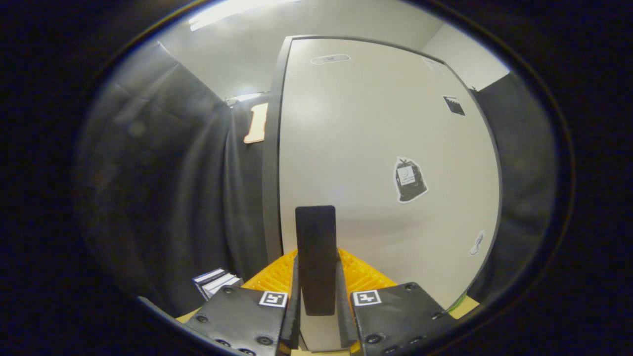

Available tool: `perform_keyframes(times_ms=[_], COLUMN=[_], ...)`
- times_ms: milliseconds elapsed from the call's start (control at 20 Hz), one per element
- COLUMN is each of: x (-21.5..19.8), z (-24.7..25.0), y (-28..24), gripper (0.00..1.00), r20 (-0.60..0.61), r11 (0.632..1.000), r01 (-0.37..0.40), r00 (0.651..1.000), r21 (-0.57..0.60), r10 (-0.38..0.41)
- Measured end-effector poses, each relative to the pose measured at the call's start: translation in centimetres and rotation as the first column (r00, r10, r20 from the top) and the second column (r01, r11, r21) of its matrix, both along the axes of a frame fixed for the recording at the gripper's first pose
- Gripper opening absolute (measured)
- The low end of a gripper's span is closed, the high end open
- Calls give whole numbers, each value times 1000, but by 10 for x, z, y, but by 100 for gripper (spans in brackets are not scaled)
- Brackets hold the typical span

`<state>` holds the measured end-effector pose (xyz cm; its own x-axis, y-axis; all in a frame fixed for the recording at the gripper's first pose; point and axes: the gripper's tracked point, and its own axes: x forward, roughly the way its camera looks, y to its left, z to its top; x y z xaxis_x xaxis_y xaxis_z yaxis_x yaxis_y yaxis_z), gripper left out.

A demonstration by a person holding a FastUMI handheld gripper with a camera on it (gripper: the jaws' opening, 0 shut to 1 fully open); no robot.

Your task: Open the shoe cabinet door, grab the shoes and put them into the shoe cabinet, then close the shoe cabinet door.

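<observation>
The gripper (316,277) has both fingers pressed against the sides of the dark upright handle (316,257), clamped on it. The handle sits on the pale shoe cabinet door (376,148), which stands just ahead. The door's dark left edge (271,173) runs upright, with black cloth (173,173) beyond it. Right of the handle, a sticker (409,179) lies flat on the door. Low at near left sits a small striped box (216,282).

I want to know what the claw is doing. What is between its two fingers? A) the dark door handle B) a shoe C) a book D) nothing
A: the gripper has both fingers pressed on the dark handle of the cabinet door.
</observation>
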<state>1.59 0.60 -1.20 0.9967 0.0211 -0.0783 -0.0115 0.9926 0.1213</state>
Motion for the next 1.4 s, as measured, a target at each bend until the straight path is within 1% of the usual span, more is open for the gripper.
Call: perform_keyframes(times_ms=[150,250,400,800,1050,1250,1400], x=[-4,-8,-19,-81,-118,-160,-181], z=[3,4,7,15,19,25,28], y=[-1,-1,-2,-26,-49,-78,-97], gripper=[22,10,11,10,10,10,10], r20=[-18,-13,-24,-23,-39,-39,-39], r11=[1000,1000,999,998,996,995,995], r01=[-4,-9,-24,-37,-68,-82,-79], r00=[1000,1000,999,999,997,996,996], r21=[31,23,41,41,56,64,60], r10=[5,9,25,38,70,85,81])
